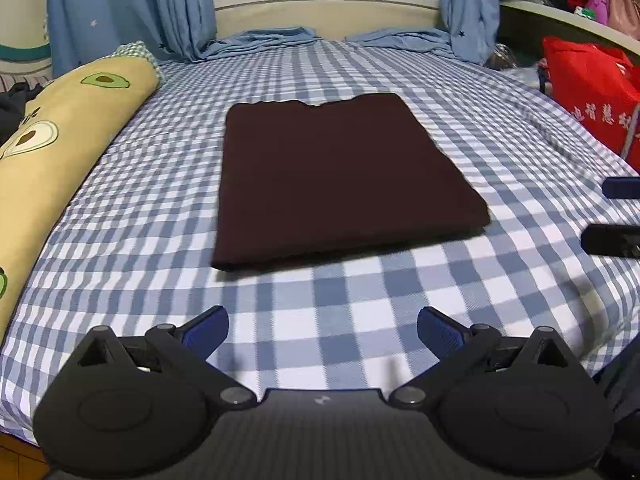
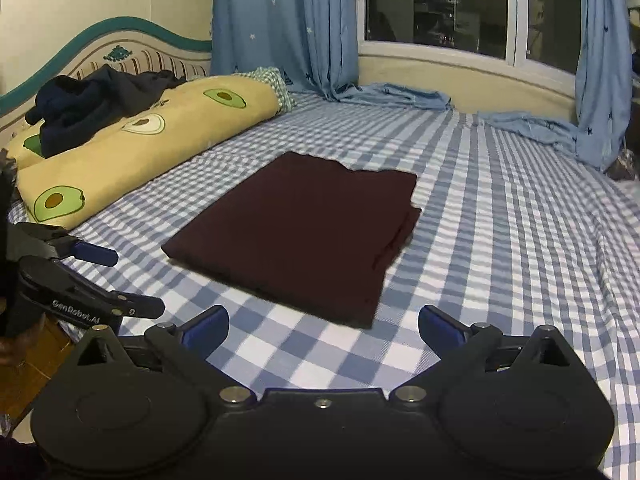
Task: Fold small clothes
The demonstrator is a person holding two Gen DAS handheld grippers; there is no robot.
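Dark maroon garment (image 1: 344,176), folded into a flat layered rectangle mid-bed on the checked sheet (image 1: 360,328)

The left gripper (image 2: 136,280) has "GenRobot.AI" on its side; the red bag (image 1: 588,92) has white Chinese letters, too blurry to read

The right gripper (image 2: 323,330) hangs spread over the checked sheet (image 2: 500,240), holding nothing. Just ahead lies the folded maroon garment (image 2: 296,228). The left gripper (image 2: 132,280) sits off to its left.
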